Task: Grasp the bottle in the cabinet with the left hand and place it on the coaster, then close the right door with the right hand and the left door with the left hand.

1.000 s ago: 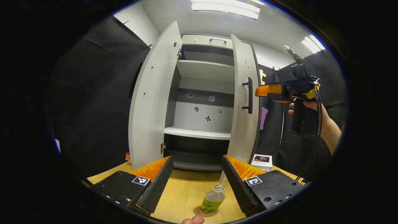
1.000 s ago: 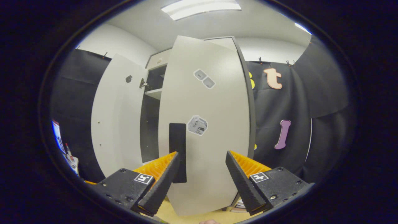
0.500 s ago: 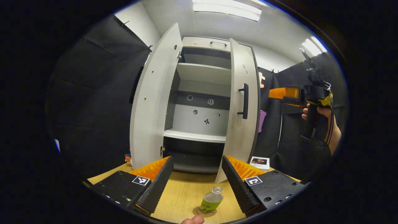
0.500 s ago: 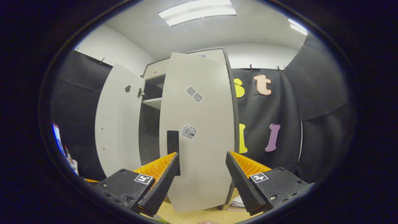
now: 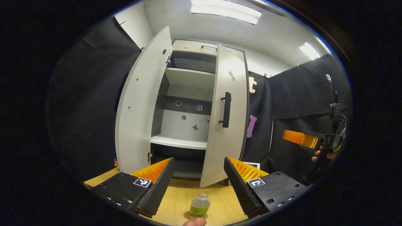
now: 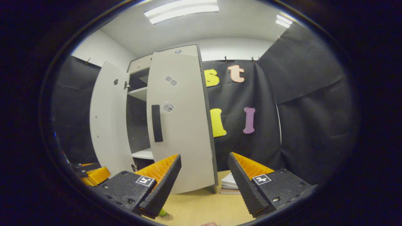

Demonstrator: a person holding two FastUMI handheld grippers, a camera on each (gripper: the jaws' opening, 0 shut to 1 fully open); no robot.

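Bottle (image 5: 199, 205), capless with a green label whose print is too small to read, standing upright on the round coaster (image 5: 189, 216) on the wooden table (image 5: 185, 194). Left gripper (image 5: 198, 183) above it, fingers spread wide, empty. Right gripper (image 6: 204, 182) likewise agape and empty. Beyond, the cabinet: left door (image 5: 138, 103) wide open, right door (image 5: 227, 116) with black handle (image 5: 226, 109) partly closed; small stickers on the door, illegible.

The right door (image 5: 224, 119) is swung further toward the cabinet (image 5: 188, 106) than a second ago, and less of the shelves is seen. The right gripper (image 5: 296, 138) is drawn back and lowered, well apart from the door handle (image 5: 226, 110).
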